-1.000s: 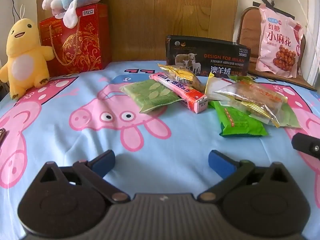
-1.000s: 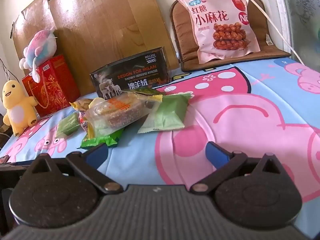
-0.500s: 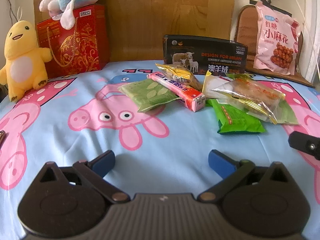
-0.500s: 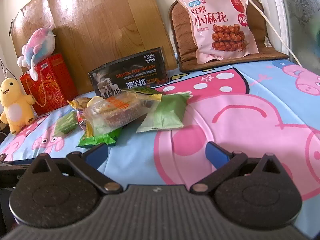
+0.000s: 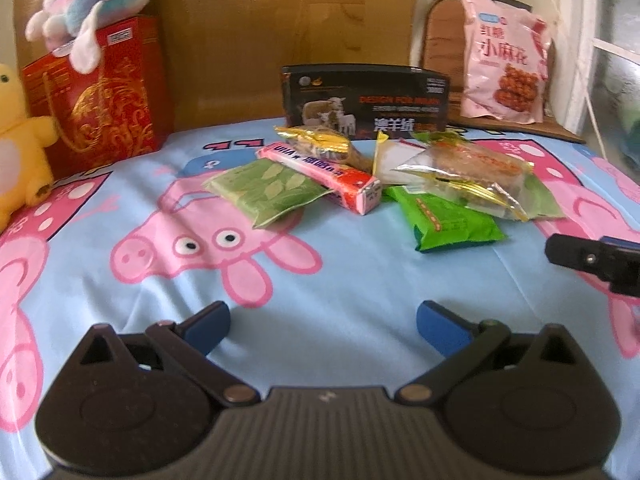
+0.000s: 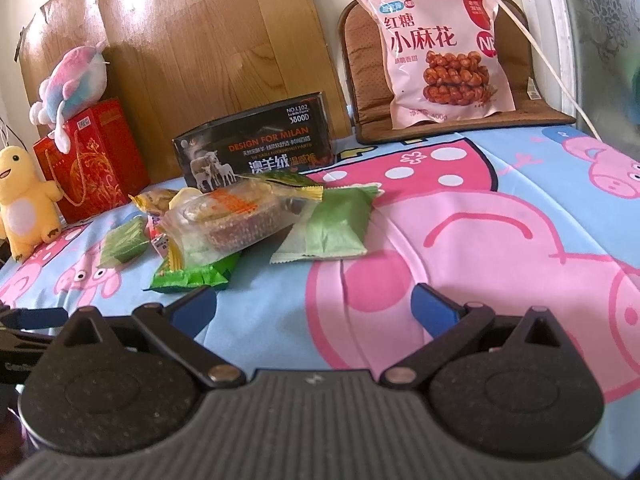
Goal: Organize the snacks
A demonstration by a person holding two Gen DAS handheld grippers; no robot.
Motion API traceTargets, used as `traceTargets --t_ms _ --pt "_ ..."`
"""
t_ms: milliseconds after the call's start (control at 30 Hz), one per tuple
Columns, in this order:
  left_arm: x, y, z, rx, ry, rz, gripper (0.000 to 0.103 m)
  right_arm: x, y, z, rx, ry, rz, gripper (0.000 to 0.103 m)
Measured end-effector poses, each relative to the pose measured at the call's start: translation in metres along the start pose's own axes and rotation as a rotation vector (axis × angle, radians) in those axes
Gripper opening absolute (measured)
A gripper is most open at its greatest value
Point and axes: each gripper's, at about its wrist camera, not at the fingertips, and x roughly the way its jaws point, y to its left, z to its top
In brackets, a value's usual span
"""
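The snacks (image 5: 360,184) lay in a loose, overlapping heap on the cartoon-pig sheet (image 5: 320,280), just in front of the black box (image 5: 364,100) (the likely container, though that is a guess). Nothing looked sorted yet; the whole job remained. The left gripper (image 5: 322,322) and right gripper (image 6: 312,306) both hung released and empty, short of the pile.

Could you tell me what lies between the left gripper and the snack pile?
Only bare bedsheet, as the left wrist view shows between the open left gripper and the snack pile.
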Motion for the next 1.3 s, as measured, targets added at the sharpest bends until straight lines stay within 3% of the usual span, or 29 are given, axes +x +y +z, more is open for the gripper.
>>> traceTargets --t_ms 200,267,567,933,1067,1300 --pt "0.002 -0.003 0.007 0.037 -0.067 -0.028 0.103 0.002 0.003 0.001 -0.015 0.004 -0.014 0.103" --pt "0.009 0.002 0.009 0.004 -0.03 -0.056 0.103 0.003 0.003 0.001 -0.017 0.005 -0.014 0.103" --pt "0.006 0.02 0.006 -0.101 -0.066 -0.1 0.103 0.005 0.004 0.002 -0.009 0.005 -0.014 0.103" --pt "0.006 0.029 0.007 -0.16 -0.088 -0.116 0.103 0.006 -0.013 0.007 0.141 -0.031 0.047 0.103" --pt "0.007 0.029 0.006 -0.152 -0.086 -0.11 0.103 0.007 -0.017 0.011 0.185 -0.028 0.077 0.094" --pt "0.007 0.03 0.005 -0.157 -0.089 -0.113 0.103 0.015 -0.03 0.027 0.356 0.026 0.214 0.07"
